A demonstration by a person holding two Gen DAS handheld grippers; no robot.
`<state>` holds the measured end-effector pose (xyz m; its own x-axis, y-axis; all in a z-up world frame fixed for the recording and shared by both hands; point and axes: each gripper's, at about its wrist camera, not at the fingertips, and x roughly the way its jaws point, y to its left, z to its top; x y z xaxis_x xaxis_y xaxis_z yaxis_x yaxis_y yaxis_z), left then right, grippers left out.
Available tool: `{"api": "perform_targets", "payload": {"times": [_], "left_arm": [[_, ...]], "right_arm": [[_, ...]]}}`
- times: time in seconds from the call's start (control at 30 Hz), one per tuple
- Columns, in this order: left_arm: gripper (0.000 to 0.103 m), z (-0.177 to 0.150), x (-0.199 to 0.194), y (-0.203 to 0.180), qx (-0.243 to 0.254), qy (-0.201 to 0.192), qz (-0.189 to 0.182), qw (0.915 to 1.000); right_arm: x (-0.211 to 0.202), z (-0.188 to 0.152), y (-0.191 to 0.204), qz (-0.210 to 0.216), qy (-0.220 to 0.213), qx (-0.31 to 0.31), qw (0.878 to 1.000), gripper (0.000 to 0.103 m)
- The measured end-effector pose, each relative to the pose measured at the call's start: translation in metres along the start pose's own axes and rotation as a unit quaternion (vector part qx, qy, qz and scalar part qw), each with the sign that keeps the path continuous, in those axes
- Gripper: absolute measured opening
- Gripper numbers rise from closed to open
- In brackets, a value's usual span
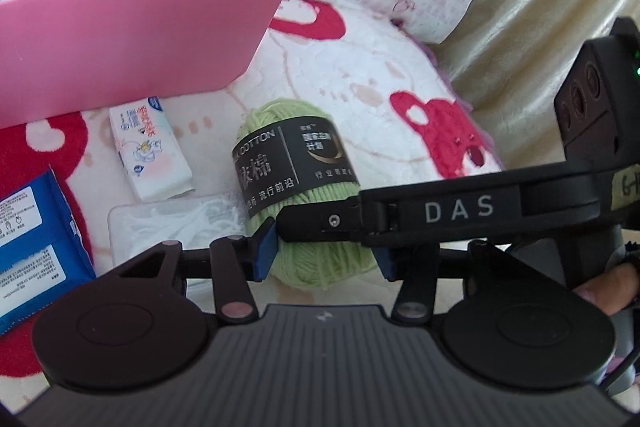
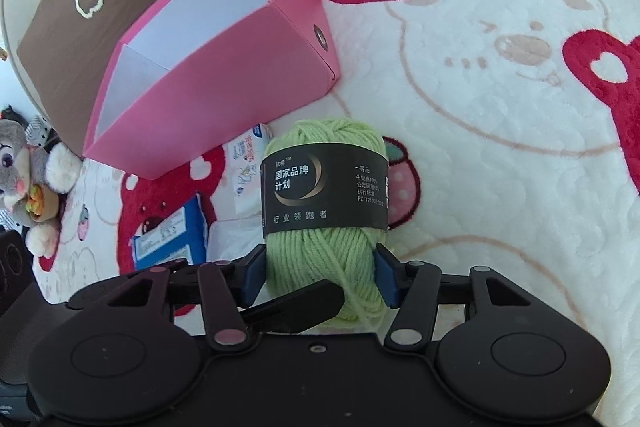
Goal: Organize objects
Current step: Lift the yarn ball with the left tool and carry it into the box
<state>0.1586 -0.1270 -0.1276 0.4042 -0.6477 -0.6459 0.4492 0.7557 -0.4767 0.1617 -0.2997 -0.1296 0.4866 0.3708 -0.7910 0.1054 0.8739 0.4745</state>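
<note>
We take the green yarn ball (image 2: 326, 211) as our landmark; it lies on the bear-print blanket (image 2: 500, 107) of the bed. Left of the yarn and beyond it stands the pink box (image 2: 224, 99), open at the top and with nothing showing inside. Nearer, just left of the yarn, lie a small tissue pack (image 1: 150, 151), a blue packet (image 1: 36, 247) and a clear case of white bits (image 1: 172, 227).

At the yarn itself, our left tool (image 1: 324, 255) pinches the skein's near end between its blue pads. The right tool (image 2: 322, 277) grips the same end from the right, its pads pressing the wool, and its arm crosses the left view.

We judge the step in hand to be the pick-up of the yarn, with both tools pressed on it. The next move calls for a lift clear of the blanket, then a carry up and left over the box's rim, both tools moving together so that the soft skein doesn't twist or slip.
</note>
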Motion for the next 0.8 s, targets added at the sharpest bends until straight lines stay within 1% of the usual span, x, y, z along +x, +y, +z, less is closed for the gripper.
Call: {"api": "perform_targets", "payload": {"times": [0.07,0.1,0.17,0.3,0.37,0.5,0.63,0.73,0.8], "left_arm": [[0.049,0.001,-0.008,-0.004,0.002,-0.01,-0.012,0.9999],[0.049,0.002,-0.012,-0.007,0.009,-0.012,-0.012,0.9998],[0.049,0.002,-0.022,-0.014,0.021,-0.017,-0.007,0.9996],[0.049,0.001,-0.032,-0.017,0.022,-0.02,0.0,0.9996],[0.049,0.001,-0.037,-0.02,0.029,-0.026,0.008,0.9992],[0.049,0.002,-0.049,-0.025,0.045,-0.037,0.016,0.9982],[0.049,0.003,-0.061,-0.028,0.059,-0.048,0.021,0.9968],[0.049,0.005,-0.067,-0.032,0.067,-0.046,0.03,0.9963],[0.049,0.007,-0.07,-0.035,0.065,-0.033,0.039,0.9966]], "right_arm": [[-0.01,0.0,-0.001,0.021,-0.007,0.002,1.0,0.061],[-0.014,-0.001,0.0,0.029,-0.009,0.001,1.0,0.061],[-0.022,-0.003,0.003,0.04,-0.015,-0.004,0.999,0.061],[-0.026,-0.006,0.01,0.051,-0.018,-0.016,0.998,0.06],[-0.029,-0.007,0.013,0.058,-0.025,-0.026,0.998,0.058],[-0.036,-0.008,0.021,0.071,-0.039,-0.048,0.996,0.058],[-0.041,-0.008,0.025,0.089,-0.048,-0.058,0.993,0.058],[-0.044,-0.009,0.028,0.1,-0.052,-0.062,0.992,0.058],[-0.045,-0.011,0.031,0.105,-0.049,-0.066,0.991,0.058]]}}
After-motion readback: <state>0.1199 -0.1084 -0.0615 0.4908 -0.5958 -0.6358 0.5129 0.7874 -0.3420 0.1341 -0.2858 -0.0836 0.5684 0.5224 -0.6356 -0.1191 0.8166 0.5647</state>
